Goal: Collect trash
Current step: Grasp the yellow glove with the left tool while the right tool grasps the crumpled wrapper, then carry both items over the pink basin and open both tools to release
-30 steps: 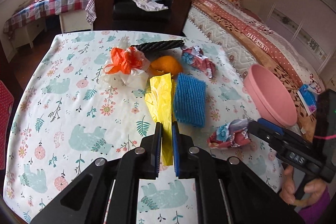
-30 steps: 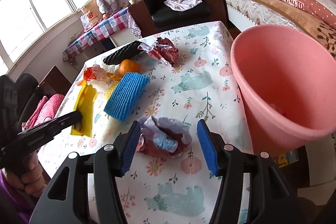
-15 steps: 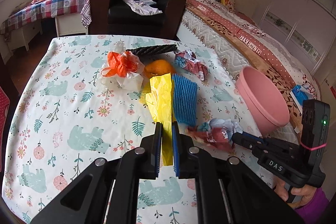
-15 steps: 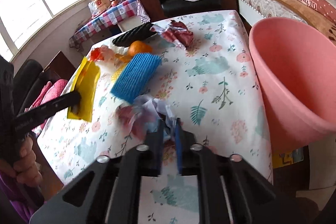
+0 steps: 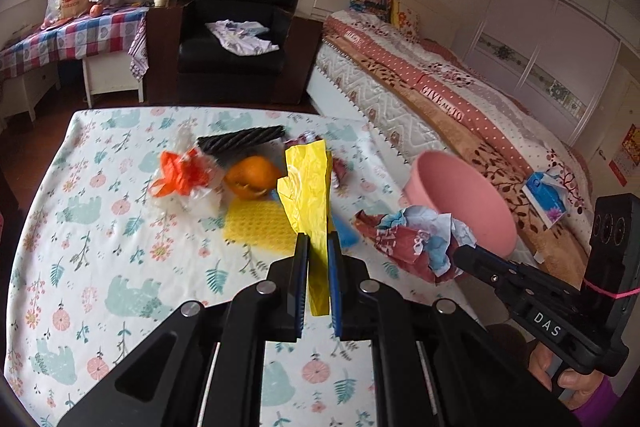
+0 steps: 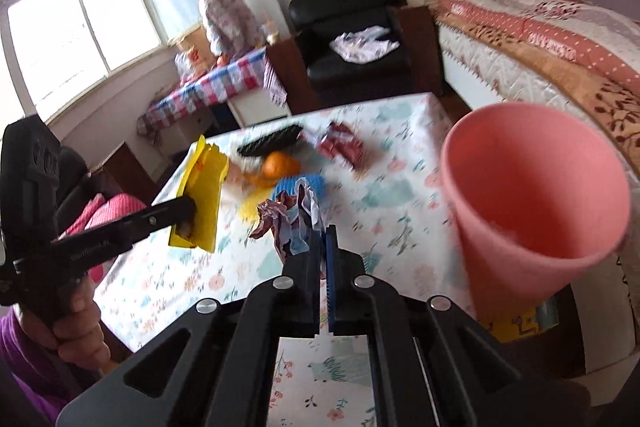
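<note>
My left gripper is shut on a yellow plastic wrapper, which it holds up off the floral tablecloth; the same yellow wrapper shows at the left of the right wrist view. My right gripper is shut on a crumpled red, blue and white paper wad, lifted above the table; that paper wad hangs beside the pink bin. The pink bin stands at the table's right edge, mouth tilted toward me.
On the table lie an orange-and-clear plastic bag, an orange peel, a black ribbed piece, a yellow mesh sponge, a blue sponge and another red wrapper. A bed runs along the right.
My right gripper closed on the paper wad and lifted it off the table. My left gripper rose with the yellow wrapper, uncovering the yellow mesh sponge.
</note>
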### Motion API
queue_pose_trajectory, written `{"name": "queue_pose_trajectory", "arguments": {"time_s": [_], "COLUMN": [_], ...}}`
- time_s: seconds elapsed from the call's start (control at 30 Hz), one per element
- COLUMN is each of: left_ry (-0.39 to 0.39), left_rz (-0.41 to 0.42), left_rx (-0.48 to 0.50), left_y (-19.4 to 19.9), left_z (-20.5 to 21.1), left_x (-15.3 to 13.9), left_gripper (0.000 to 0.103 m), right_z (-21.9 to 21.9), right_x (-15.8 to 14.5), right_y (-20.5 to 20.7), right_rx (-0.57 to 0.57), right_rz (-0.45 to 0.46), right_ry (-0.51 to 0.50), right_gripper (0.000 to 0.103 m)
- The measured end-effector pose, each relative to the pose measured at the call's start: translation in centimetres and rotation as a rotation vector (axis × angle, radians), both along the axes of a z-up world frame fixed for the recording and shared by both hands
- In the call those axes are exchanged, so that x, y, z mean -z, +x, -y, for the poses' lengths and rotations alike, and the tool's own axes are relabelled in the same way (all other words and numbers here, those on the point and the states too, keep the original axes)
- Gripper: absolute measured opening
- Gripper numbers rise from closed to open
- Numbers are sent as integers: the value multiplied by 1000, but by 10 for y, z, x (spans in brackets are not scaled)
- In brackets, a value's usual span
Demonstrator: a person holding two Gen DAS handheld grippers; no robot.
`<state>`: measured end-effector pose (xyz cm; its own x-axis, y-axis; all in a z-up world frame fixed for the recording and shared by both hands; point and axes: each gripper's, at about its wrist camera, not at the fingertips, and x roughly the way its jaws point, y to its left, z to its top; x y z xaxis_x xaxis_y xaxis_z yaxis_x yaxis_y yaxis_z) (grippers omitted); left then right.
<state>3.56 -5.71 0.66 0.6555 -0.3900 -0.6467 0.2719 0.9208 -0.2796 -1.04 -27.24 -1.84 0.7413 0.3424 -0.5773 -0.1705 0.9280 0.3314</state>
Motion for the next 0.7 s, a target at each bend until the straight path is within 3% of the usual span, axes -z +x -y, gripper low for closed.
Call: {"name": "queue_pose_trajectory", "arguments": {"time_s": [0.2,0.7], "left_ry": [-3,10], "left_rz": [32,99], "left_rx": [46,199], "left_y": [5,23], "left_z": [28,119], "left_x": [-14,-31], "left_gripper": [9,9], "right_z": [28,110], "right_x": [-12,-10], "right_y": [-2,-5], "right_rx": [111,390], "right_rz": [47,56], "right_ry": [1,-37], "right_gripper": [3,3]}}
